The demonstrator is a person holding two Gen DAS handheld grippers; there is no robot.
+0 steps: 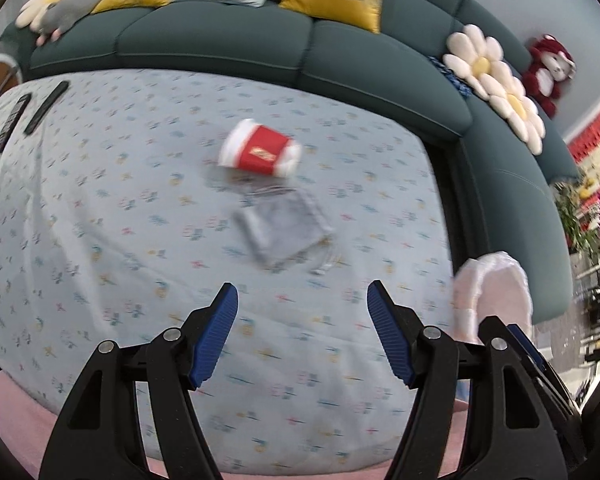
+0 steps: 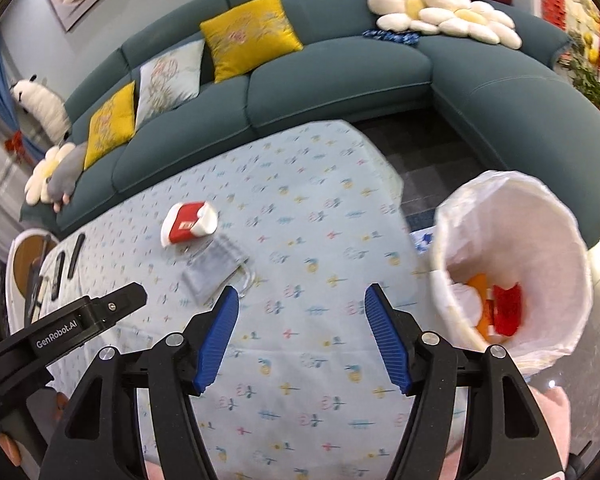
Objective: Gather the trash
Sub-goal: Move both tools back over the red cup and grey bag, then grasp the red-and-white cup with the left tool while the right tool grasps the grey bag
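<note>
A red and white paper cup (image 1: 260,149) lies on its side on the table with the light blue flowered cloth (image 1: 100,220); it also shows in the right wrist view (image 2: 189,224). A clear plastic bag (image 1: 286,226) lies just in front of it, also seen from the right (image 2: 216,270). My left gripper (image 1: 302,300) is open and empty, above the cloth short of the bag. My right gripper (image 2: 300,304) is open and empty over the cloth. A white-lined trash bin (image 2: 512,256) stands at the table's right end and holds red, orange and white scraps.
Two black remotes (image 1: 28,114) lie at the table's far left. A teal corner sofa (image 2: 340,76) with cushions and flower pillows wraps around the far and right sides. A small round side table (image 2: 24,256) stands at the left.
</note>
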